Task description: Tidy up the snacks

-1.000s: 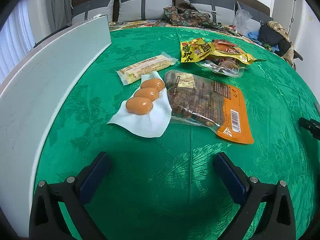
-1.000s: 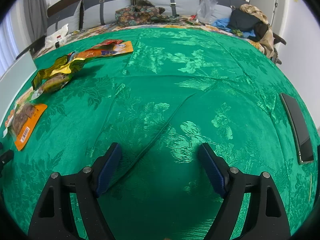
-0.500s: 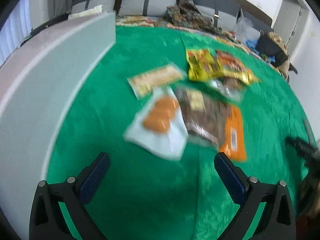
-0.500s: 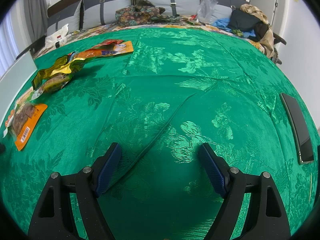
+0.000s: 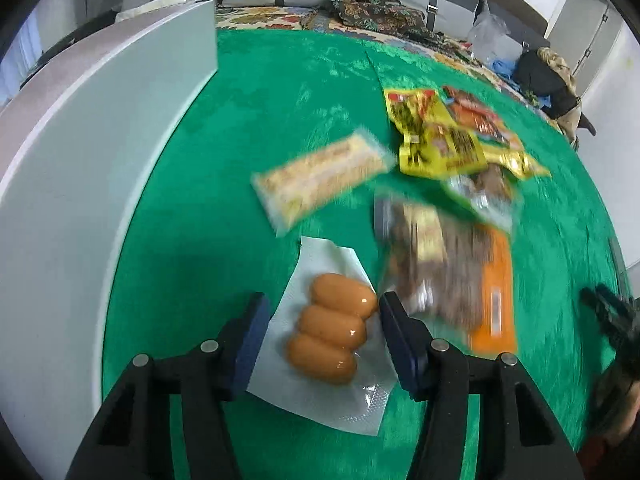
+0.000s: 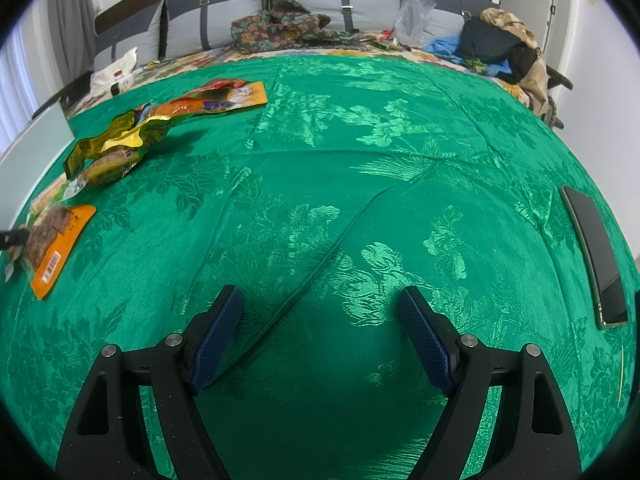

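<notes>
The sausage pack (image 5: 330, 330), three plump orange-brown sausages sealed side by side on a white backing, lies on the green brocade cloth (image 6: 360, 160) directly between the jaws of the left gripper (image 5: 320, 340). The row of sausages runs away from the camera and slightly to the right, so the pack's long axis lies roughly along the fingers, and the jaws bracket it across its short width. The jaws are closing at this moment. The left pad sits over the white edge of the pack and the right pad stands close beside the farthest sausage, but neither visibly presses on it yet, so I would call this a grasp about to land, not one made.

Just right of the pack lies a larger clear-and-orange pouch of dark snacks (image 5: 448, 272), its near corner close to the right pad; a clean close should avoid pinching it. Beyond are a pale wafer bar (image 5: 320, 180) and yellow and red packets (image 5: 444, 136). A white board (image 5: 92, 160) stands along the left.

The right gripper (image 6: 320, 340) hangs over bare cloth, well apart from every snack, jaws wide and empty; a dark phone (image 6: 596, 256) lies to its right. The left hand is clearly the one placed for this pick.
</notes>
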A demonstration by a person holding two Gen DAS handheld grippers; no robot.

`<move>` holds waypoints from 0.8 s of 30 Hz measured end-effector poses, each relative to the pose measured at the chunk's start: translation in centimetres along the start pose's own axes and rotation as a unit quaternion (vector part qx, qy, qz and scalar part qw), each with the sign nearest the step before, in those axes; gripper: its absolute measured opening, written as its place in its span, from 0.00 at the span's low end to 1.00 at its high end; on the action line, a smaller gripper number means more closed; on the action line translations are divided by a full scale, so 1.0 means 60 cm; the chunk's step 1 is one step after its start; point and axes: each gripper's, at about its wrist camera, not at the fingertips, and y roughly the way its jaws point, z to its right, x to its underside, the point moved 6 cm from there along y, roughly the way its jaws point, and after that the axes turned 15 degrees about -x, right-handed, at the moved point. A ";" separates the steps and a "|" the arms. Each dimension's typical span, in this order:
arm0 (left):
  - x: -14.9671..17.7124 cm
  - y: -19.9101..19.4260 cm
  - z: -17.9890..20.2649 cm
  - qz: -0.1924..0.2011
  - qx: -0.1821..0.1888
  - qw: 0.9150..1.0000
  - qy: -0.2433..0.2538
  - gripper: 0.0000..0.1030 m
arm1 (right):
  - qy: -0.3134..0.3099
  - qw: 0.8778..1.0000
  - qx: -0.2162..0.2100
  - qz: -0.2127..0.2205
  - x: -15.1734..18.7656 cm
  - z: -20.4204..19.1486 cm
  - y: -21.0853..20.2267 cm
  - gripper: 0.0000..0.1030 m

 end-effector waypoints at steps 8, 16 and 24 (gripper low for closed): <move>0.081 -0.036 -0.001 -0.010 -0.001 1.000 0.027 0.78 | 0.000 1.000 0.000 0.000 0.000 0.000 0.000 0.81; 0.084 -0.012 -0.006 0.047 -0.051 0.996 0.055 0.97 | -0.001 1.000 0.000 0.000 0.000 0.000 0.000 0.82; 0.096 -0.016 -0.018 0.076 -0.054 0.995 0.037 1.00 | -0.030 0.986 -0.149 -0.062 -0.015 -0.110 0.018 0.81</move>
